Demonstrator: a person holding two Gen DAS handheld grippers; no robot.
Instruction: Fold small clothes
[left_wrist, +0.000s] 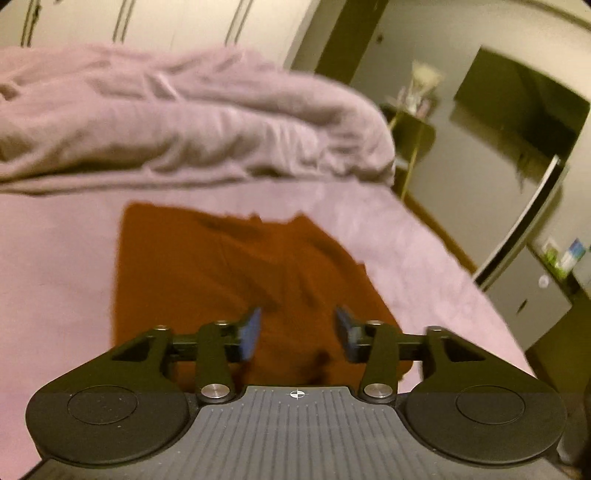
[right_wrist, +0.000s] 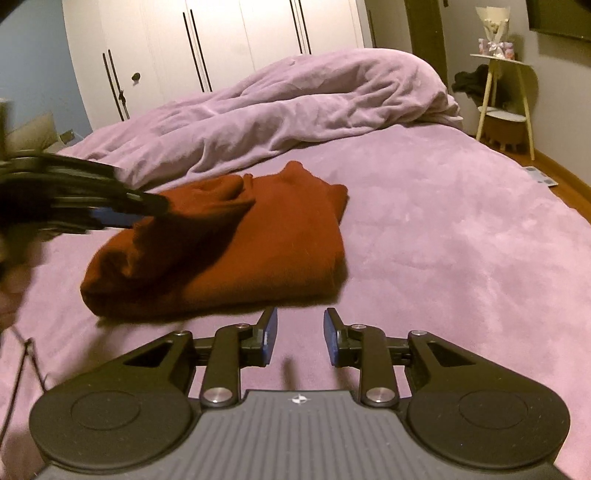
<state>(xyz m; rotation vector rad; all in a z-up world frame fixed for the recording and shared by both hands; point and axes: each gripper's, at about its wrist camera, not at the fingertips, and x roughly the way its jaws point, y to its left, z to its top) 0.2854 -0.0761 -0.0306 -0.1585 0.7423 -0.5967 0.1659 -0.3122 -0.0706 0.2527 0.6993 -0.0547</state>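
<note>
Your left claw (left_wrist: 297, 334) is spread, its blue pads (left_wrist: 249, 334) apart with nothing between them; it hangs just above the near part of a rust-red garment (left_wrist: 229, 280), and that view is blurred. Your right claw (right_wrist: 300, 338) is also spread, though more narrowly, its pads (right_wrist: 271, 332) apart and empty, and it sits over bare bed (right_wrist: 461, 240) just short of the garment's (right_wrist: 280, 243) near edge, not touching it. From the right view, your left claw (right_wrist: 122, 216) reaches in from the left edge as a dark, blurred shape with a strip of blue, over the garment's left end and casting a shadow on it; whether it touches the cloth there you cannot tell. The garment lies folded into a rough block on the purple bed, with a rounded fold at its left end, a loose bunch of cloth on top near the far left, and two small peaks along its far edge. Beyond it a rumpled lilac duvet (right_wrist: 314, 103) is heaped across the far side of the bed, apart from the garment. Behind the bed stand white wardrobe doors (right_wrist: 221, 40) with long dark handles. To the right, off the bed, a small pale side stand (right_wrist: 506, 92) holds a few small items that are too small to make out.
</note>
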